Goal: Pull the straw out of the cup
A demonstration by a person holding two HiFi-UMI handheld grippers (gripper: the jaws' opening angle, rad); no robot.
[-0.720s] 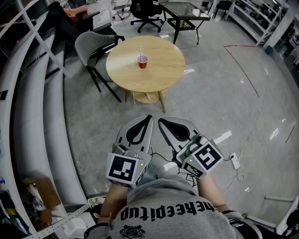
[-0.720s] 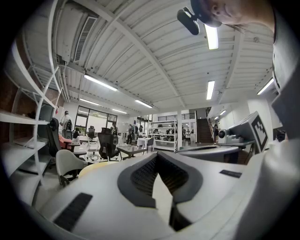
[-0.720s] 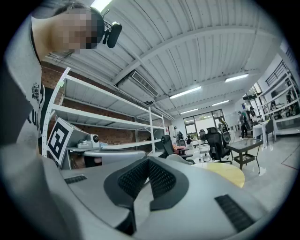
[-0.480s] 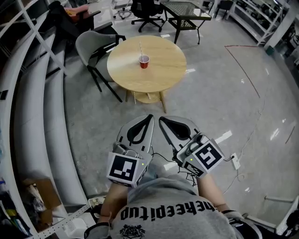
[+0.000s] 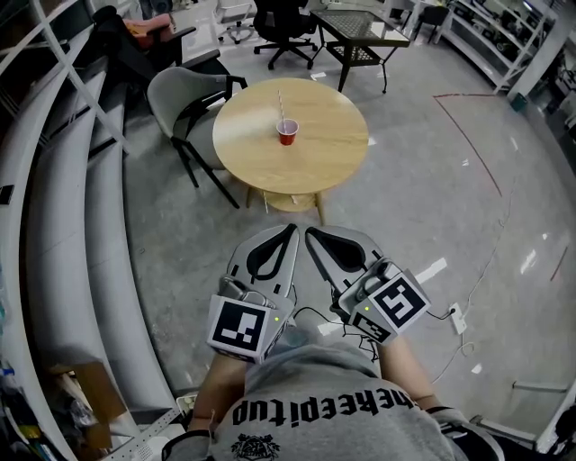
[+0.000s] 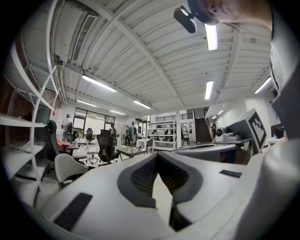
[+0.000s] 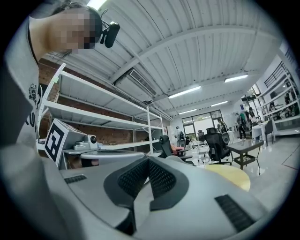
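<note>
**Straw stood in the cup, both grippers closed and well short of it**

The straw (image 5: 281, 106) stood in the red cup (image 5: 287, 133), leaning a little to the left, its top well above the rim. The cup sat upright near the middle of a round wooden table (image 5: 261, 162), with nothing else on the tabletop. A grey chair (image 5: 175, 90) was drawn up at the table's left side, and a black office chair (image 5: 281, 20) and a dark square side table (image 5: 360, 22) stood farther off behind it. White shelving (image 5: 63, 135) ran along the left of the room above the grey floor (image 5: 432, 198).

Both grippers were held low, close in front of the person's grey shirt (image 5: 333, 396), well apart from the table and the cup. The left gripper (image 5: 288, 227) had its jaws drawn together at the tips, with only the looped gap between the dark pads and nothing in it; its own view showed the same (image 6: 157, 155), with the grey chair (image 6: 65, 166) off to the left. The right gripper (image 5: 310, 234) lay just beside it, its jaws likewise pressed tip to tip and empty (image 7: 148, 159), and the table's pale edge (image 7: 232, 177) showed beyond it on the right.
</note>
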